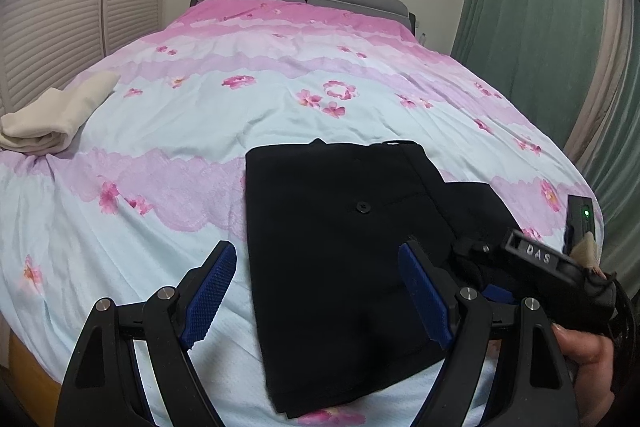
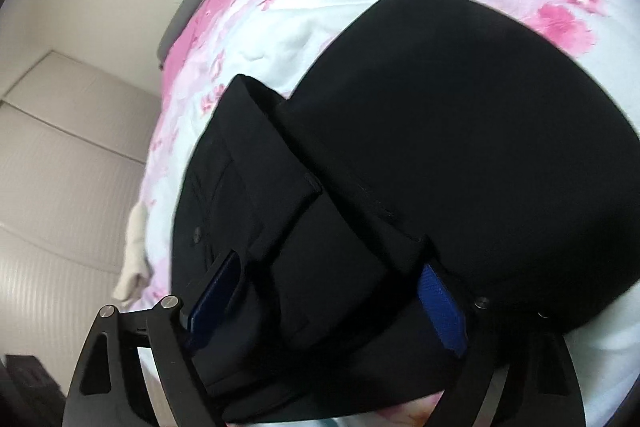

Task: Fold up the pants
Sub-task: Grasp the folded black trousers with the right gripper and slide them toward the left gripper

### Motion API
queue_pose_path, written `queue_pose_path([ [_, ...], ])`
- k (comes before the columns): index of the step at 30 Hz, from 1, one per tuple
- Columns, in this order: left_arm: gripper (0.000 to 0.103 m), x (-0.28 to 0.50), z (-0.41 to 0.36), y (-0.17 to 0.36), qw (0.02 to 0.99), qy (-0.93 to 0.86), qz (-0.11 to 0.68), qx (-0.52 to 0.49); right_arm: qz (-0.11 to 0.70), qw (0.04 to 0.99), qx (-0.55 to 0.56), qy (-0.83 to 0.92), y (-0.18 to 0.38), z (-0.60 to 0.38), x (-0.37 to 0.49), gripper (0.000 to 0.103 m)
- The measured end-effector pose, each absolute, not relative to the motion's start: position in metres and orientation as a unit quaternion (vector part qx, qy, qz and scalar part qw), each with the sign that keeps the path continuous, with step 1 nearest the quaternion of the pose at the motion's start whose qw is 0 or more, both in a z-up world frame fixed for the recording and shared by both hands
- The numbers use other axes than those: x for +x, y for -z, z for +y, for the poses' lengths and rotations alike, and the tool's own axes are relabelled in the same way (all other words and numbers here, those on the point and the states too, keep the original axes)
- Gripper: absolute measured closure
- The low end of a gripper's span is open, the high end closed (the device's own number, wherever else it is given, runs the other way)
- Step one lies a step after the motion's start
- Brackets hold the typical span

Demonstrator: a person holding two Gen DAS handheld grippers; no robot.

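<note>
The bed (image 1: 280,75) is spread with a pink flowered cover beyond both pairs of jaws. The black pants (image 1: 340,235) are laid folded on it, partly between and ahead of the left gripper's (image 1: 320,291) jaws, which are held wide apart above the cloth with nothing gripped. The right gripper (image 2: 332,303) is seen low over the pants (image 2: 460,155), its jaws spread, with a fold of cloth between them; whether the pads press it cannot be told. A folded cream cloth (image 1: 52,119) is seen far left of the left jaws.
</note>
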State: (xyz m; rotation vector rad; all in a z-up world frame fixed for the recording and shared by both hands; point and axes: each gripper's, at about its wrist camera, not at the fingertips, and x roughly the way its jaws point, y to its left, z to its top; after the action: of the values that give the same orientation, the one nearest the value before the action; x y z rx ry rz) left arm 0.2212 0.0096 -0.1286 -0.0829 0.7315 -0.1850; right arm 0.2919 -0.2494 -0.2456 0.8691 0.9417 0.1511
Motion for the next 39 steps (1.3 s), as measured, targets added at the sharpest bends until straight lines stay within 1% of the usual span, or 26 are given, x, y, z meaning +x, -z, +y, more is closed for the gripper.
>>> queue_pose_path([
  [1,0.020,0.221,0.010,0.128,0.929,0.091,0.357,-0.040,0.436,0.805,0.397,-0.070,0.241,-0.249,0.290,0.041],
  [2,0.020,0.221,0.010,0.128,0.930,0.091,0.355,-0.039,0.435,0.813,0.381,-0.067,0.236,-0.249,0.287,0.056],
  [3,0.020,0.221,0.009,0.128,0.930,0.089,0.354,-0.039,0.429,0.818,0.375,-0.079,0.231,-0.248,0.284,0.057],
  [5,0.019,0.222,0.010,0.128,0.931,0.087,0.353,-0.040,0.418,0.826,0.366,-0.092,0.223,-0.248,0.279,0.065],
  [6,0.019,0.223,0.010,0.127,0.931,0.087,0.353,-0.041,0.417,0.828,0.363,-0.095,0.220,-0.248,0.278,0.067],
  [7,0.019,0.223,0.010,0.127,0.931,0.085,0.352,-0.041,0.412,0.828,0.366,-0.100,0.217,-0.249,0.277,0.073],
  [8,0.019,0.223,0.010,0.127,0.931,0.085,0.352,-0.041,0.408,0.828,0.370,-0.107,0.213,-0.251,0.278,0.084],
  [11,0.019,0.223,0.010,0.126,0.932,0.085,0.350,-0.038,0.393,0.835,0.362,-0.130,0.193,-0.251,0.284,0.086],
  [15,0.019,0.221,0.010,0.121,0.935,0.083,0.344,-0.036,0.358,0.860,0.332,-0.148,0.151,-0.251,0.291,0.087],
  [18,0.019,0.219,0.008,0.116,0.937,0.084,0.337,-0.036,0.318,0.884,0.316,-0.133,0.119,-0.272,0.280,0.087],
  [20,0.017,0.217,0.004,0.114,0.938,0.088,0.333,-0.033,0.301,0.896,0.306,-0.110,0.110,-0.288,0.269,0.087],
  [22,0.017,0.215,-0.002,0.112,0.938,0.095,0.331,-0.030,0.301,0.902,0.298,-0.077,0.115,-0.305,0.257,0.087],
  [24,0.017,0.214,-0.008,0.113,0.937,0.102,0.332,-0.024,0.323,0.896,0.301,-0.043,0.136,-0.316,0.247,0.087],
  [27,0.017,0.212,-0.018,0.116,0.935,0.111,0.336,-0.019,0.393,0.858,0.330,-0.008,0.195,-0.320,0.239,0.086],
  [30,0.017,0.211,-0.025,0.119,0.933,0.114,0.341,-0.013,0.415,0.836,0.360,0.003,0.220,-0.321,0.229,0.086],
  [33,0.017,0.211,-0.027,0.121,0.933,0.111,0.341,-0.006,0.405,0.847,0.344,0.004,0.208,-0.319,0.229,0.086],
  [35,0.017,0.213,-0.029,0.124,0.932,0.111,0.346,-0.008,0.401,0.850,0.342,0.008,0.210,-0.320,0.235,0.086],
  [39,0.017,0.215,-0.037,0.131,0.929,0.116,0.351,-0.001,0.375,0.864,0.333,0.037,0.197,-0.327,0.224,0.087],
])
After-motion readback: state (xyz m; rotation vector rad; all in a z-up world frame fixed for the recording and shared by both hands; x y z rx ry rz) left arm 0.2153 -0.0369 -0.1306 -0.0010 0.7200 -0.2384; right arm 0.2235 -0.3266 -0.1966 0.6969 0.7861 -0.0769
